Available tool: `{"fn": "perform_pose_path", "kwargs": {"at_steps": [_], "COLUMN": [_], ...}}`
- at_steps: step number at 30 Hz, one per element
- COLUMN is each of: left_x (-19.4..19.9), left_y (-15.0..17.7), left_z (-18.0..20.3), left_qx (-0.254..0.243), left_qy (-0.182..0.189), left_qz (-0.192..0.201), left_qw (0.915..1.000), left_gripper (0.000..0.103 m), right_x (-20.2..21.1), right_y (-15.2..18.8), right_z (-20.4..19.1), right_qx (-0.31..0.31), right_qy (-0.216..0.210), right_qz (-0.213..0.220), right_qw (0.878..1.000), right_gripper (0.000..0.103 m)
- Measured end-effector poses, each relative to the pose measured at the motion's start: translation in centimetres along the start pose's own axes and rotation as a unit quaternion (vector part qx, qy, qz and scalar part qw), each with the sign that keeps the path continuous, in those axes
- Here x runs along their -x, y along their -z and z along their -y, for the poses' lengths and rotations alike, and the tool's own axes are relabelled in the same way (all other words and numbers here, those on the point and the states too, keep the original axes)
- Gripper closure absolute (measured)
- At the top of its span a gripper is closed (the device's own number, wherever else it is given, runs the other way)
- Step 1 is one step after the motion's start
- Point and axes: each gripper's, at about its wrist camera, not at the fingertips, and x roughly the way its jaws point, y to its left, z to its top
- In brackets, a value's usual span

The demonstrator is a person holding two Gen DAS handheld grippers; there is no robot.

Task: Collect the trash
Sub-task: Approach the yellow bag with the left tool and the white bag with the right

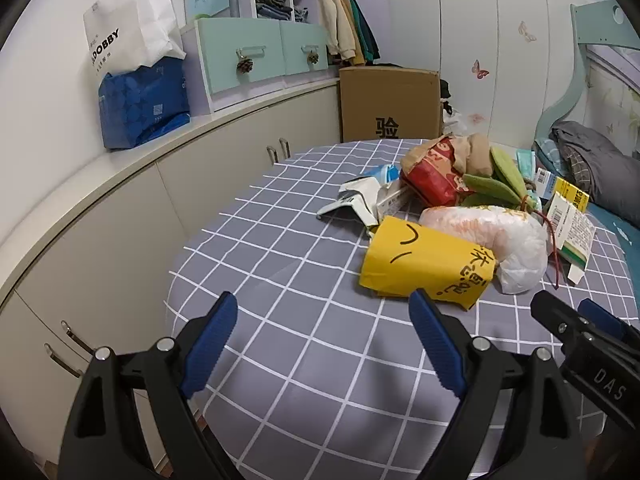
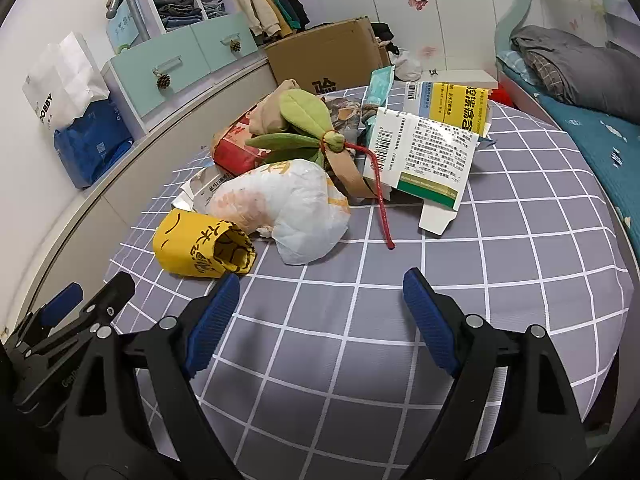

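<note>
Left gripper (image 1: 324, 312): blue-padded jaws spread wide, nothing between them, poised over the grey checked tablecloth (image 1: 280, 280) at the near edge.
Right gripper (image 2: 320, 292): jaws equally wide apart and empty, above bare cloth just short of the trash heap; each tool shows at the edge of the other's view.
Yellow paper cup (image 1: 424, 260): lying on its side, closest piece of the pile, open mouth toward the right gripper, just beyond the left tool's right finger.
White crumpled bag (image 2: 292, 208): touching the yellow cup, resting behind and beside it.
Red cord (image 2: 382, 208): trails from the green plush leaves (image 2: 304, 120) out onto the cloth.
Flattened medicine box (image 2: 428, 156): printed white card, leaning on a yellow-labelled box (image 2: 452, 106) behind it.
Red and brown paper bag (image 1: 436, 168): crumpled, at the middle of the heap under the leaves.
Torn white wrapper (image 1: 356, 200): at the pile's left side.
Cardboard carton (image 1: 390, 104): past the table's far edge.
Blue package (image 1: 144, 108): on the counter, far left, white paper bag (image 1: 132, 28) behind it.
</note>
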Motion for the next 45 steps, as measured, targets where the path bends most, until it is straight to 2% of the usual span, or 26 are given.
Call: {"fn": "perform_pose_path", "kwargs": {"at_steps": [38,45], "left_x": [0.4,0.3], "left_y": [0.8,1.1], "left_z": [1.6,1.0], "left_qx": [-0.004,0.008], "left_qy": [0.009,0.033], "left_qz": [-0.007,-0.007], "left_qw": [0.9999,0.9994], "left_gripper": [0.017,0.017], "right_x": [0.4,0.6], "right_y": [0.1,0.1], "right_z": [1.8,2.0], "right_qx": [-0.030,-0.039], "right_qy": [-0.017,-0.011], "right_qz": [0.006,0.016], "right_qw": [0.999,0.999], "right_gripper": [0.020,0.019]}}
